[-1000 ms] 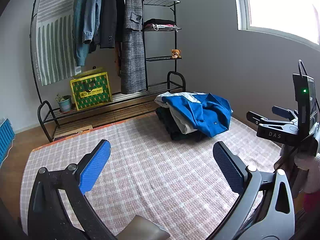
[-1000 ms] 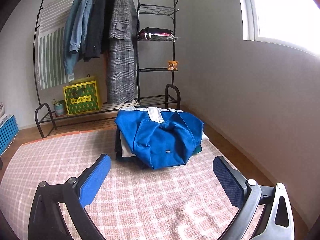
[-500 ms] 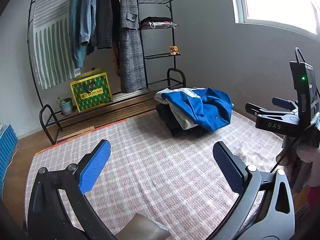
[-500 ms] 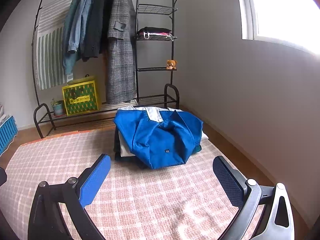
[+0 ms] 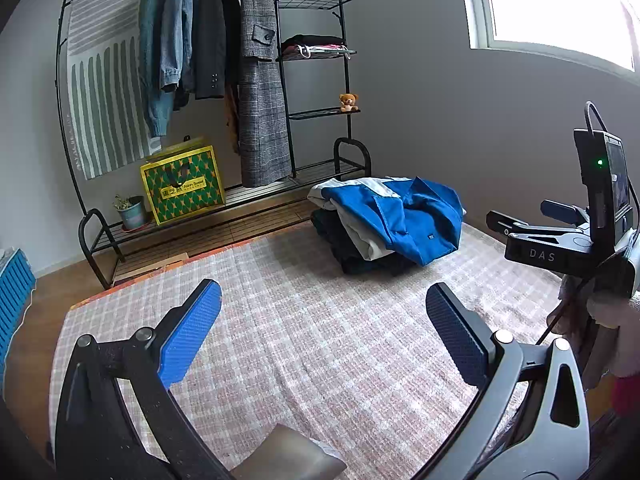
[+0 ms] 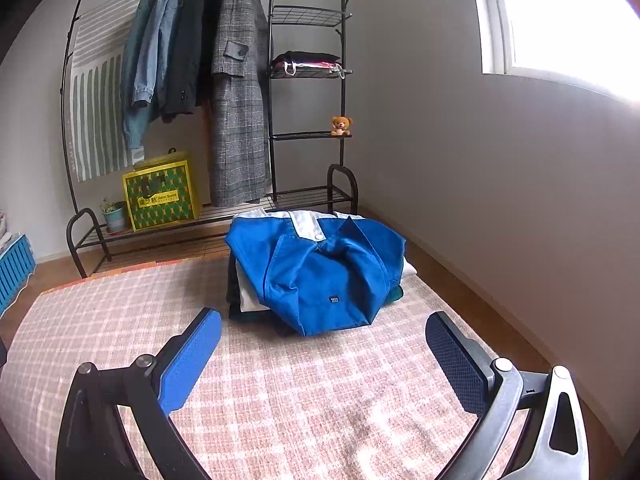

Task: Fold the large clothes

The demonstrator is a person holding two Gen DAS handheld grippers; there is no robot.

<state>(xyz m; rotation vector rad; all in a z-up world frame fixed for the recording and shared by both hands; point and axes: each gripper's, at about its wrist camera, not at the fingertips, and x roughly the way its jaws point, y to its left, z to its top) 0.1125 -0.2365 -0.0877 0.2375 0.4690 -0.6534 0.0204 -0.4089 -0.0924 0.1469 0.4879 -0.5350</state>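
Blue cotton jacket with white collar panel (image 6: 320, 276): crumpled, topmost on a low pile of folded garments (image 6: 244, 296) in white and dark green; small dark label on its front; pile sits at the far edge of the rug, near the grey wall (image 6: 500, 184); same jacket (image 5: 404, 216) in the left wrist view, right of centre and beyond the fingers.

Pink-and-white checked woven rug (image 6: 280, 392): covers the wooden floor; bare between pile and grippers.

Left gripper (image 5: 324, 336): black frame, blue textured fingers (image 5: 192, 336) spread wide apart, grasping nothing; held above the rug, well short of the pile.

Right gripper (image 6: 324, 356): same build; fingers (image 6: 192, 356) released and wide apart, nothing between them; poised over the rug, facing the pile; seen from the left wrist view (image 5: 560, 240) as a black body marked "DAS" with an upright module showing a green light, a hand (image 5: 600, 332) gripping it below.

Black metal clothes rack (image 6: 308, 80): against the far wall; hanging denim jackets (image 6: 148, 68), black coat (image 6: 192, 52), grey plaid long coat (image 6: 240, 108); folded items on a side shelf; small brown teddy bear (image 6: 341, 125) on a lower shelf; yellow-and-green patterned bag (image 6: 162, 194) and small potted plant (image 6: 113, 214) on the bottom rail.

Bright window (image 6: 560, 16): upper right.
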